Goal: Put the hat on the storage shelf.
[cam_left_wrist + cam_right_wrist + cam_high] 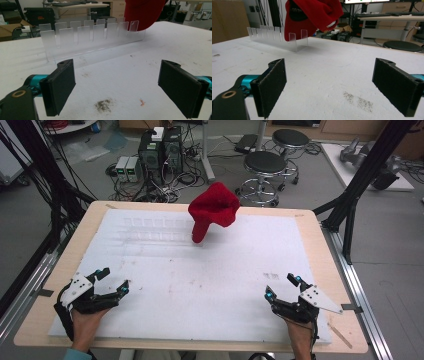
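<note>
A red cap [213, 211] stands propped on the right end of a clear plastic slotted rack [155, 231] at the far middle of the white mat. The left gripper view has the rack [92, 37] ahead, the cap [143, 12] at its right end. From the right gripper view the cap [312, 15] hangs over the rack [277, 37]. My left gripper [113, 281] rests open near the front left, nothing between its pads [60, 87]. My right gripper [281, 286] is open at the front right, its pads [395, 86] wide apart and empty.
The white mat [200, 285] covers a wooden table [330, 245]. Beyond the far edge stand stools [264, 167], computer boxes [160, 150] and cables on the floor. Black frame posts [370, 165] rise at both sides. Small dirt smudges mark the mat [103, 105].
</note>
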Demonstrator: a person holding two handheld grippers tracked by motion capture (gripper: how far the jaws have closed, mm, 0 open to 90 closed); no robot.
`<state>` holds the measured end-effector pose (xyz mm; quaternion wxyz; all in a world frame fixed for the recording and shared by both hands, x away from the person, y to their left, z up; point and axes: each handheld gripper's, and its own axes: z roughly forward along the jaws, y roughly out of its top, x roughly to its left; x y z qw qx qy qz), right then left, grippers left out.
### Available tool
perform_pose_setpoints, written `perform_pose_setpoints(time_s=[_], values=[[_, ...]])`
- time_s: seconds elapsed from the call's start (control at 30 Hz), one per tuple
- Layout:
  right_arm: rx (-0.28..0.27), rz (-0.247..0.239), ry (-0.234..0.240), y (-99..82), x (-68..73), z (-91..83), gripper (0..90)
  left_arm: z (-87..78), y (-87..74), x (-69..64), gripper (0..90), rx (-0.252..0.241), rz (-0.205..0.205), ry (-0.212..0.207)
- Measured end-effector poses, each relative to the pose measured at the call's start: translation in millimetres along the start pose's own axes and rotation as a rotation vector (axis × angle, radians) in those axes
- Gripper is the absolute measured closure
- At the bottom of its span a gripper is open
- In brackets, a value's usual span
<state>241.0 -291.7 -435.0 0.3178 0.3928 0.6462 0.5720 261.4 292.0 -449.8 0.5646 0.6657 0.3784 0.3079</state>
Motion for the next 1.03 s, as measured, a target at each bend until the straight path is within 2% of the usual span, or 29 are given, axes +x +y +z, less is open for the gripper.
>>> perform_pose_setpoints(time_s=[0.3,0.4,0.87,1.03], values=[[0.001,0.02,-0.012,-11.7,1.1,5.7,11.1,-1.0,-0.5,0.5,14.4,-0.015,-0.004,-0.004],[0.006,0.009,-0.017,-12.7,2.2,7.2,11.1,-1.3,-0.7,0.4,14.4,-0.018,-0.005,-0.007],[0.013,0.047,-0.032,-14.7,-1.1,9.0,11.1,-0.8,-0.6,0.4,14.5,-0.012,-0.008,-0.004],[0.006,0.024,-0.044,-15.3,1.8,8.3,11.2,-0.3,-0.5,0.1,14.5,-0.009,-0.008,-0.001]])
